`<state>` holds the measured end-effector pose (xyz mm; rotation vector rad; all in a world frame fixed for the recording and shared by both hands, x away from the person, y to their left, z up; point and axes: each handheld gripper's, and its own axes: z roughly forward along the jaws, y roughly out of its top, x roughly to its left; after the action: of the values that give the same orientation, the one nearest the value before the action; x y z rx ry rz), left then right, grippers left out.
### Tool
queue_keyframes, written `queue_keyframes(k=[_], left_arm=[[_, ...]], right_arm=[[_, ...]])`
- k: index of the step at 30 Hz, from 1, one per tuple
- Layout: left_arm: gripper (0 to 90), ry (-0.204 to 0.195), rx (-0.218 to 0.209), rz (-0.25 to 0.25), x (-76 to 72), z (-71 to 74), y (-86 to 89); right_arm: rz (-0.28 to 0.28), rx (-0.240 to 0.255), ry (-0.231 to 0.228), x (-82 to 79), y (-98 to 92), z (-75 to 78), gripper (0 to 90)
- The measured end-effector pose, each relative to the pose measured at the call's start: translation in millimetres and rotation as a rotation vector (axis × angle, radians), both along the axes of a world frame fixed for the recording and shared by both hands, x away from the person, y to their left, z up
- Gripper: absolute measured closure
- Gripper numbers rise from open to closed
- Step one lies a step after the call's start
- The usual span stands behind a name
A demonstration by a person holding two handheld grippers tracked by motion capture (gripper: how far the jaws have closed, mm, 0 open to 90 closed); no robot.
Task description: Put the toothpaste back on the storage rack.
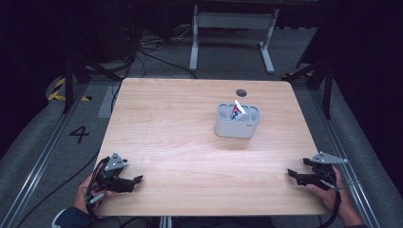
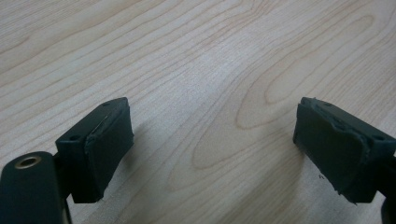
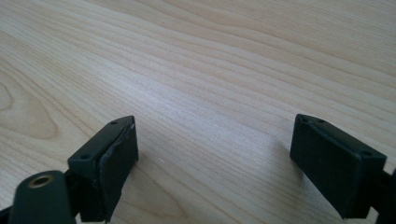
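Note:
A grey compartmented holder (image 1: 237,121) stands on the wooden table (image 1: 180,142), right of centre toward the back. A white tube with red and blue print (image 1: 237,110) leans upright in it. My left gripper (image 1: 138,179) rests at the table's front left corner, held in a hand. In the left gripper view its jaws (image 2: 212,140) stand wide apart over bare wood, nothing between them. My right gripper (image 1: 290,174) sits at the front right corner, pointing left. Its own view shows the gripper (image 3: 215,154) open over bare wood as well.
A small dark round hole (image 1: 241,92) lies in the tabletop behind the holder. Beyond the table stand a white metal frame (image 1: 233,33) and cables on the grey floor. A floor marking "4" (image 1: 79,134) is at the left.

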<state>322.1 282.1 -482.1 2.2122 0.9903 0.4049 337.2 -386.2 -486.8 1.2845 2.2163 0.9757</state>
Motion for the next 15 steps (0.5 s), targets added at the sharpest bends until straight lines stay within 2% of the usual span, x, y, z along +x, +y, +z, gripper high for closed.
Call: queue_keyframes(k=[7, 10, 13, 15], left_arm=[[11.1, -0.001, 0.002, 0.003, 0.6, -0.1, -0.3], [9.6, 0.013, -0.001, 0.008, 0.5, -0.1, -1.1], [8.4, 0.009, 0.014, 0.002, 2.2, 0.5, -1.3], [7.1, 0.019, -0.001, 0.012, 2.4, -0.8, -2.9]], right_arm=[[0.002, 0.0, 0.0, 0.1, -0.1, 0.0, 15.6], [0.002, -0.001, -0.001, 0.1, -0.1, 0.0, 15.6], [0.003, -0.001, -0.001, 0.1, -0.1, 0.0, 15.6], [0.003, -0.001, -0.001, 0.1, -0.1, 0.0, 15.6]])
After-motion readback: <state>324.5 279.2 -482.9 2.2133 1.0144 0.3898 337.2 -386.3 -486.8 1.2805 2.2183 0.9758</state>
